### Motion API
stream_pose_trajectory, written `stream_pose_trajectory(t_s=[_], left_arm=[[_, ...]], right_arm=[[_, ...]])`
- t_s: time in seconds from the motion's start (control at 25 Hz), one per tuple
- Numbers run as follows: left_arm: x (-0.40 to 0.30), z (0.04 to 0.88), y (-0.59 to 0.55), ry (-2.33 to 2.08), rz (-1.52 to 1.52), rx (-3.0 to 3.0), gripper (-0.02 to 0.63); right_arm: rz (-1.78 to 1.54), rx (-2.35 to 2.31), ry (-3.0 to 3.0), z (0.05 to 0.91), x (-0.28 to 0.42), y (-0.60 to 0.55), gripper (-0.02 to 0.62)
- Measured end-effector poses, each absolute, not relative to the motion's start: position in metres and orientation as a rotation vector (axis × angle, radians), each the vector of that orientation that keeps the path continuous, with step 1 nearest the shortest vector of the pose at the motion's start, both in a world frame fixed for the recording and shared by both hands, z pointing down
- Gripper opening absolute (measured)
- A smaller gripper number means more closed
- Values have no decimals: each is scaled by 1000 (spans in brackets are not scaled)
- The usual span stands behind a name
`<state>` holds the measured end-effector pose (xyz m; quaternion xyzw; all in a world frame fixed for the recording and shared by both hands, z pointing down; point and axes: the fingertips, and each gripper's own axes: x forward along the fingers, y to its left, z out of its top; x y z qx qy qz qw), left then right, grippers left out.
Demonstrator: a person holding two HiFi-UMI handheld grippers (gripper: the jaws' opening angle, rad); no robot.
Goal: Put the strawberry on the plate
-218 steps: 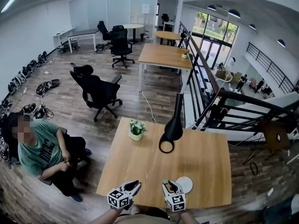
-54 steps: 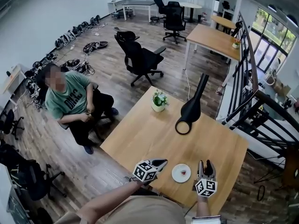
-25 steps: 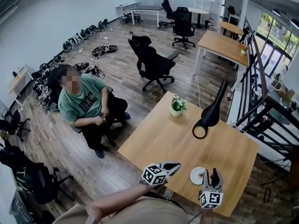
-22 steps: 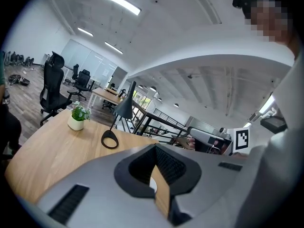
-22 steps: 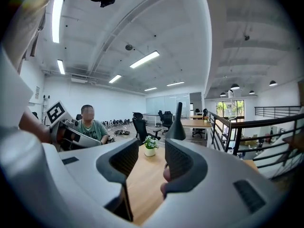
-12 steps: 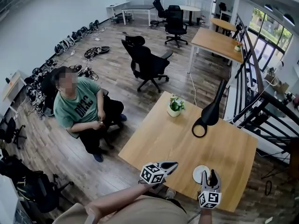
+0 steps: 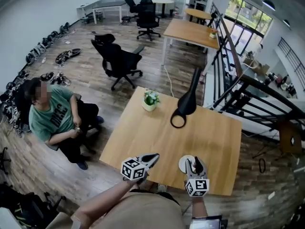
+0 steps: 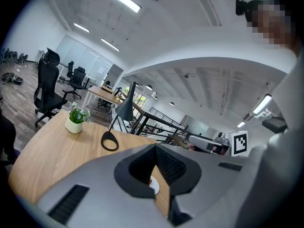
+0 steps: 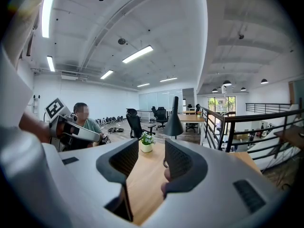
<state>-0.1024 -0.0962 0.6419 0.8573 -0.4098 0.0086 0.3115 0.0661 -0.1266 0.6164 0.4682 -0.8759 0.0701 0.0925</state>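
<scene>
plate [image 7: 183,163] on table's [image 7: 152,137] near edge, plant [image 7: 150,100] far left.

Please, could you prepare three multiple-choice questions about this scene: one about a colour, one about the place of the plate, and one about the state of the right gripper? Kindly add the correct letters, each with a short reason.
1. What colour is the lamp on the table?
A. white
B. black
C. red

2. Where is the plate?
A. in the far left corner of the table
B. against the lamp's ring base
C. at the near edge, just beside the right gripper

3. How do the right gripper's jaws stand?
A. apart
B. pressed together
C. clamped on the lamp

Answers:
1 B: the shade, neck and ring base are all black.
2 C: the head view shows the plate at the near edge, partly hidden by that gripper.
3 A: the right gripper view shows bare table top between the jaws.
</scene>
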Motion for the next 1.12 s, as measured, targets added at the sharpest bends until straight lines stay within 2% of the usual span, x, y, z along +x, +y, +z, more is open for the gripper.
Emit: stream_pose_trajectory(t_s=[0.08, 0.24, 0.32, 0.44, 1.12], left_arm=[[-111, 639, -108, -1117, 13, 2266, 3], [-86, 650, -123, -1067, -12, 2263, 3], [-74, 652, -123, -1043, -11, 2264, 3], [-73, 649, -125, -1022, -5, 2273, 3], [-55, 641, -132, -923, -45, 2294, 3]], right_arm=[[185, 1351, -2631, 612, 52, -143, 181], [165, 1373, -2572, 618, 77, -153, 181], [155, 1383, -2541, 618, 88, -153, 132], [156, 1382, -2533, 616, 86, -149, 120], [232, 1371, -2575, 609, 74, -138, 118]])
